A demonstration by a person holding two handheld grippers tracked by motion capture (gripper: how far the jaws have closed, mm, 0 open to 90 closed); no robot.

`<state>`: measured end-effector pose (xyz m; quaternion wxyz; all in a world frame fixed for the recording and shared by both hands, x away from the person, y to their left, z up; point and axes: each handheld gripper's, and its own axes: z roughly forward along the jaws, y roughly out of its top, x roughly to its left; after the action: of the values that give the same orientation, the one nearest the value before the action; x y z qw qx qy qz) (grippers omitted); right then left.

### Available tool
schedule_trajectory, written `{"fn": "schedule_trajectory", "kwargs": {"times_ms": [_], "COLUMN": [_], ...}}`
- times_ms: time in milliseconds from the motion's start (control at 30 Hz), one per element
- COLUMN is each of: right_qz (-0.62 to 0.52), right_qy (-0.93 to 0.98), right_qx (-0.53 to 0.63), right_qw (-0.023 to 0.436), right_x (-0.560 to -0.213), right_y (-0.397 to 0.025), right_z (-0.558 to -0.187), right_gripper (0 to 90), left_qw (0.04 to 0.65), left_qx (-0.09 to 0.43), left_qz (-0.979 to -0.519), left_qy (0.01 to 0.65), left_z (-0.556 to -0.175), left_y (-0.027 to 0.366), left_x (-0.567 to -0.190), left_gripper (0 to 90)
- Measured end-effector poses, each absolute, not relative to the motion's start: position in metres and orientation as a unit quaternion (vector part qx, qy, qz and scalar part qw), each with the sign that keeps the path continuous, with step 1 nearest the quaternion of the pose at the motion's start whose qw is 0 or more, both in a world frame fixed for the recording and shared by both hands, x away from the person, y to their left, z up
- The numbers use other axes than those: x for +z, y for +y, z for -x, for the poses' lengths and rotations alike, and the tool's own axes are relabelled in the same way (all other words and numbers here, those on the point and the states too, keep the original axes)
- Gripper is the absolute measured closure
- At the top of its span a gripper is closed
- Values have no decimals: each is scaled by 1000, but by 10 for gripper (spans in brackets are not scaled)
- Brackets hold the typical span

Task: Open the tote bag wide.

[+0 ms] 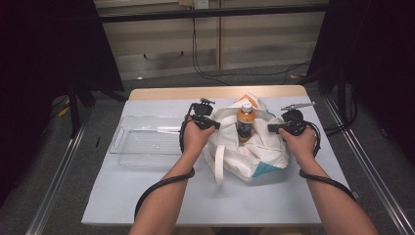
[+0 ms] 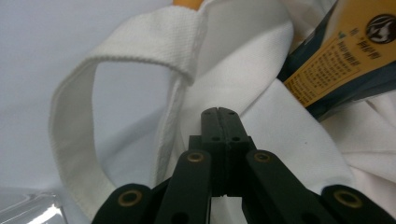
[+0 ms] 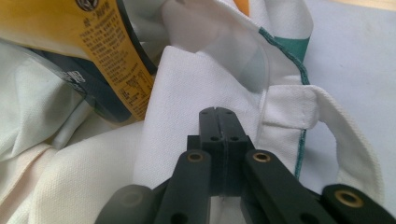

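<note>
A white cloth tote bag (image 1: 249, 154) lies on the middle of the table with its mouth pulled open. An orange bottle (image 1: 245, 123) with a white cap stands inside it. My left gripper (image 1: 216, 125) is at the bag's left rim and my right gripper (image 1: 270, 128) at its right rim. In the left gripper view the jaws (image 2: 219, 112) are pressed together on the bag's cloth (image 2: 280, 126), with the bottle's label (image 2: 336, 60) just beyond. In the right gripper view the jaws (image 3: 218, 112) are likewise closed on a fold of cloth (image 3: 187, 84) beside the bottle (image 3: 107, 51).
A clear plastic tray (image 1: 117, 139) sits left of the bag, close to my left hand. A bag handle (image 2: 149, 42) loops out over the pale blue table cover (image 1: 147, 196). Metal rails run along both sides of the table.
</note>
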<state>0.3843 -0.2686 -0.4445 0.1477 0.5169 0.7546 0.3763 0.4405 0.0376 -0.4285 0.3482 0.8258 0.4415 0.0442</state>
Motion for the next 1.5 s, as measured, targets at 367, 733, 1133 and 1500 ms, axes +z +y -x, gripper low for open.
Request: {"fn": "schedule_trajectory", "kwargs": {"times_ms": [367, 733, 1133, 1500], "right_qz": [-529, -527, -527, -529], "right_qy": [751, 749, 750, 746], "right_qx": [369, 373, 368, 373], "right_qw": [145, 151, 155, 157], "right_x": [-458, -456, -453, -455], "right_y": [-267, -267, -265, -265], "right_z": [-384, -383, -382, -381], "right_gripper": [900, 900, 900, 900], "left_qw": [346, 374, 407, 381], "left_qx": [34, 37, 7, 10], "left_qz": [-824, -815, -812, -810], "left_qy": [448, 441, 419, 445], "left_z": [-440, -435, -416, -414], "left_y": [39, 38, 28, 32], "left_x": [-435, -420, -413, -440], "left_gripper": [900, 857, 853, 895]}}
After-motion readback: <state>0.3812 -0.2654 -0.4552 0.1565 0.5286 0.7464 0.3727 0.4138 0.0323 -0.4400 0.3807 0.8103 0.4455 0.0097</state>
